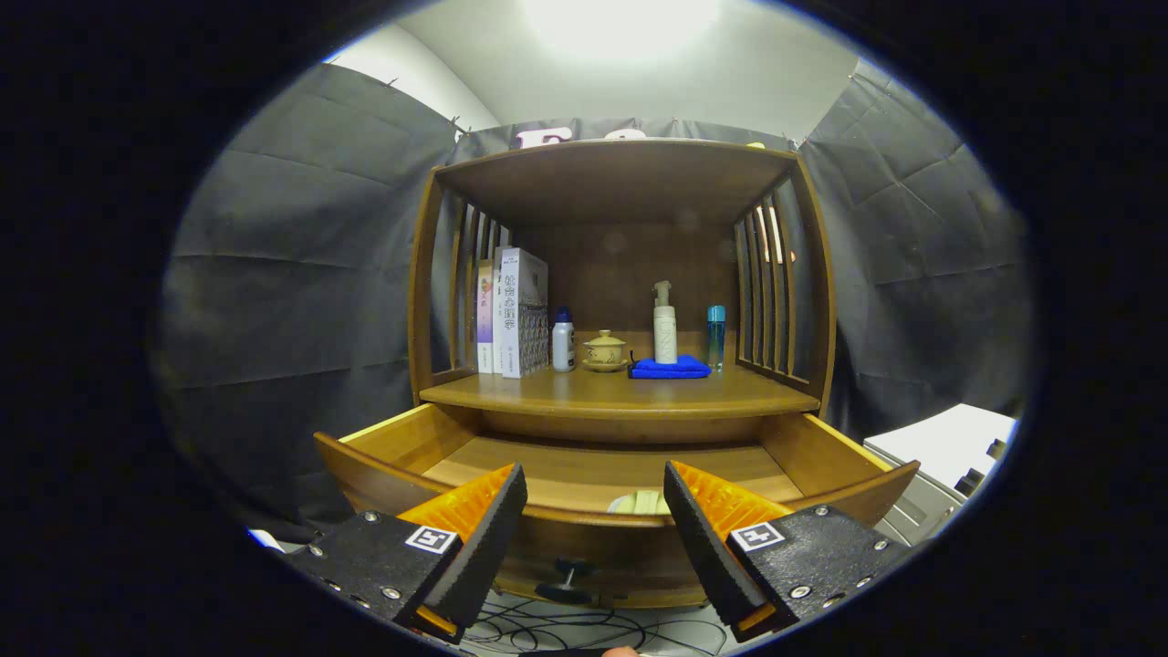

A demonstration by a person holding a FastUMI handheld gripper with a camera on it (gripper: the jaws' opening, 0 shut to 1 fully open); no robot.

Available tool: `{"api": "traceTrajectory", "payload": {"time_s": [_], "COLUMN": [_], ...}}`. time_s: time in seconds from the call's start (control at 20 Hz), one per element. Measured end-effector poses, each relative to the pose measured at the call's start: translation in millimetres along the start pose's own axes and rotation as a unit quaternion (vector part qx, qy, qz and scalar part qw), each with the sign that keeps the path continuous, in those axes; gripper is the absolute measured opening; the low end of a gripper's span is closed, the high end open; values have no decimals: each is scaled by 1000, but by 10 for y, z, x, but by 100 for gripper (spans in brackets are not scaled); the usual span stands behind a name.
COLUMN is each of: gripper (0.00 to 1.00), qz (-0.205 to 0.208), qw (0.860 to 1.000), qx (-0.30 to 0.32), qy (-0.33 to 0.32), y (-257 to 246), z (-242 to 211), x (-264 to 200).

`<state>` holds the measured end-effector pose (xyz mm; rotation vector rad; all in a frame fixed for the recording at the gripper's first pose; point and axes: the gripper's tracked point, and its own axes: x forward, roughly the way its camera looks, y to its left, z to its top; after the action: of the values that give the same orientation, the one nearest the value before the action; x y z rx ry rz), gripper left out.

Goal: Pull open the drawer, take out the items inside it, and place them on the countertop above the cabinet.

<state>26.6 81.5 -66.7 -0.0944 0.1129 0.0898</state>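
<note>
The wooden cabinet's drawer point(383, 447) is pulled out toward me. A pale green item point(644, 501) lies inside it near the front wall, partly hidden by that wall. The drawer's dark knob point(566, 580) sticks out low on the front panel. My gripper point(595, 511) is open and holds nothing; its fingers hover just in front of the drawer's front edge, with the pale item beyond the gap between them. Above the drawer is the countertop point(620, 391).
On the countertop stand books point(513, 315), a small white bottle point(563, 342), a lidded yellow cup point(604, 351), a pump bottle point(664, 324), a folded blue cloth point(671, 368) and a blue bottle point(716, 336). Cables point(566, 630) lie on the floor. A white box point(949, 447) sits at right.
</note>
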Motion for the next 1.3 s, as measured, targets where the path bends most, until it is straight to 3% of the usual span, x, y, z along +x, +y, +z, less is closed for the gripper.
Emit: {"api": "traceTrajectory", "payload": {"time_s": [0.35,0.6,0.95,1.15,1.3], "gripper": [94,93,93,93,86], "qz": [7,1,1,-6,1], "qw": [998,991,970,957,946], "qx": [16,43,33,57,60], "qy": [57,123,239,284,318], "y": [-62,-253,-439,-526,-532], "z": [127,-17,-544,-751,-870], "x": [494,834,1112,1129,1075]}}
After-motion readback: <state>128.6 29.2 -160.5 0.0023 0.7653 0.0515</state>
